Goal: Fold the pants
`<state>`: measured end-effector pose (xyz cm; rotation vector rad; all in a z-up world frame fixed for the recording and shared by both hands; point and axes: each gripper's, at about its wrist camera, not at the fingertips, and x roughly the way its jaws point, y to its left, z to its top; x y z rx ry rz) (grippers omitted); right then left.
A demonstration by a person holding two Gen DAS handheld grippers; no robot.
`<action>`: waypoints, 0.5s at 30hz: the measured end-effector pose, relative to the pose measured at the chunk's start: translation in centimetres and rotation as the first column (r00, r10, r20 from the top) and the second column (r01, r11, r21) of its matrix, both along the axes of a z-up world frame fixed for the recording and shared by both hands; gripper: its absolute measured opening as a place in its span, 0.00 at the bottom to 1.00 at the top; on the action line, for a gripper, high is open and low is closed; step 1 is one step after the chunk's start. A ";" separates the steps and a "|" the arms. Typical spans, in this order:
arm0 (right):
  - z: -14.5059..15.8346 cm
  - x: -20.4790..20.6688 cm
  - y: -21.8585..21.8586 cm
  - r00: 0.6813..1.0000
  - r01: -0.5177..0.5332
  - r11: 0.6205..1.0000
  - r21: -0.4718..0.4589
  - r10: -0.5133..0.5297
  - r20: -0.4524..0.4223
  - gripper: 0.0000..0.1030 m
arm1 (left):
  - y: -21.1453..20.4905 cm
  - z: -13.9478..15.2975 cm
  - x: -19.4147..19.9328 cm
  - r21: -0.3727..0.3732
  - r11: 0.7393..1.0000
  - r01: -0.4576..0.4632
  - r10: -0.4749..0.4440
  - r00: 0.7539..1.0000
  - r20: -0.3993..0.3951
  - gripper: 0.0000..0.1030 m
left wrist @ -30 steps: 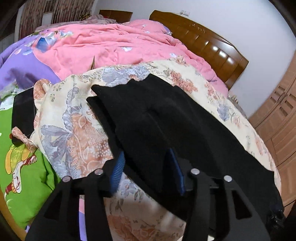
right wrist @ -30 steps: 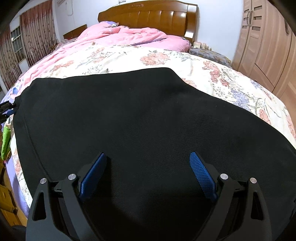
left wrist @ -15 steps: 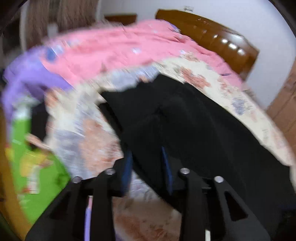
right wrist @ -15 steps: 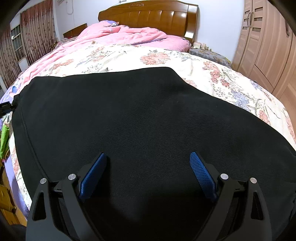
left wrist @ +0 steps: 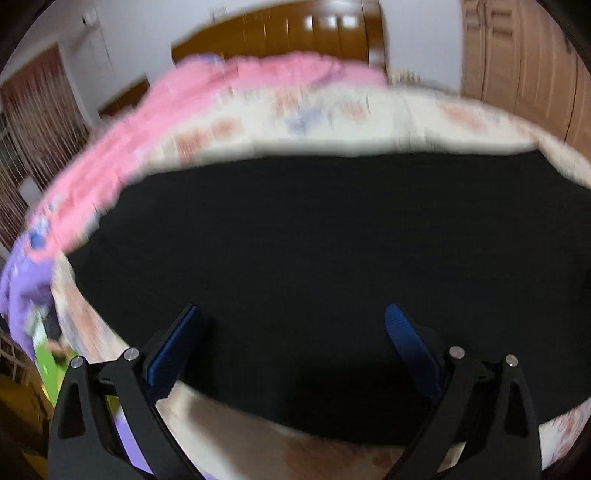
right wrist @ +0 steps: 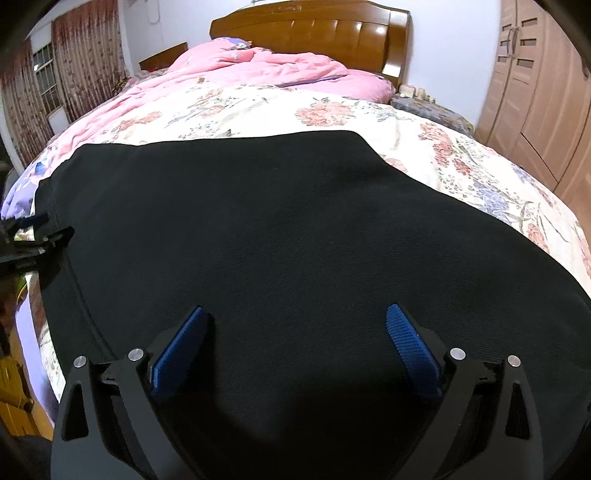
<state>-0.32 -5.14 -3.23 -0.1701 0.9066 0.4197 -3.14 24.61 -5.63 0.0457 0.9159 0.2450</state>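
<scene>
Nearest the right camera, the right gripper (right wrist: 295, 332) hangs over the black pants (right wrist: 258, 240), its blue fingers (right wrist: 408, 350) spread wide with nothing between them, only cloth beneath. Left gripper (left wrist: 291, 343) likewise: its jaws have just been opening and now stand wide apart, nothing pinched, poised above the near left part of the pants; that view is smeared, so I cannot say whether a fingertip brushes the fabric. Pants lie spread flat across the foot of the bed, on the floral cover (right wrist: 480, 173), as one broad dark sheet reaching almost side to side. A seam line (right wrist: 79, 306) runs along the left edge, and the far edge ends in a rounded corner toward the right. Fabric looks soft, matte, mid-weight knit or twill: it should drape and sag when lifted, not slide much on the cover, and carry no risk of breakage. Judgement: best hold is at an edge or corner, one per gripper, pinching through all layers so the fold stays square; a grab mid-panel would only bunch it. Beyond lies a pink quilt (right wrist: 258, 62), then the wooden headboard (right wrist: 314, 29); wardrobe doors (right wrist: 535, 92) stand right, curtains (right wrist: 81, 62) left.
</scene>
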 end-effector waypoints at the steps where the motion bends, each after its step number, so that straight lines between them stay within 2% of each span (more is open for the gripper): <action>1: 0.0 0.1 0.0 1.000 -0.005 1.000 0.004 0.005 -0.004 0.94 | 0.4 -0.1 -0.4 -0.025 1.000 -0.017 0.017 1.000 0.001 0.97; 3: 0.0 0.1 0.0 1.000 -0.011 1.000 0.009 0.011 -0.010 0.96 | 1.3 0.0 -0.7 -0.090 0.995 -0.043 0.040 0.999 -0.029 0.97; 5: 0.0 0.1 0.0 1.000 -0.016 1.000 0.012 0.017 -0.014 0.96 | 1.1 0.5 -0.7 -0.067 0.996 -0.051 0.047 0.997 -0.061 0.96; 7: 0.0 0.1 -0.1 1.000 -0.021 1.000 0.019 0.021 -0.017 0.96 | -0.4 1.9 -0.6 -0.039 0.999 -0.033 0.031 0.998 -0.049 0.96; 9: 0.1 0.1 -0.2 0.999 -0.018 0.999 0.027 0.019 -0.027 0.96 | -2.8 3.8 -0.3 -0.058 0.997 0.047 -0.046 0.999 0.007 0.96; 11: 0.7 0.0 -0.3 0.999 -0.012 1.000 0.027 0.013 -0.032 0.96 | -5.8 4.9 0.9 -0.079 0.987 0.141 -0.138 0.989 0.043 0.98; 15: 3.1 -0.8 -2.1 0.997 0.033 0.999 -0.029 -0.031 0.064 0.95 | -12.2 4.6 4.0 -0.038 0.956 0.291 -0.291 0.956 0.026 0.98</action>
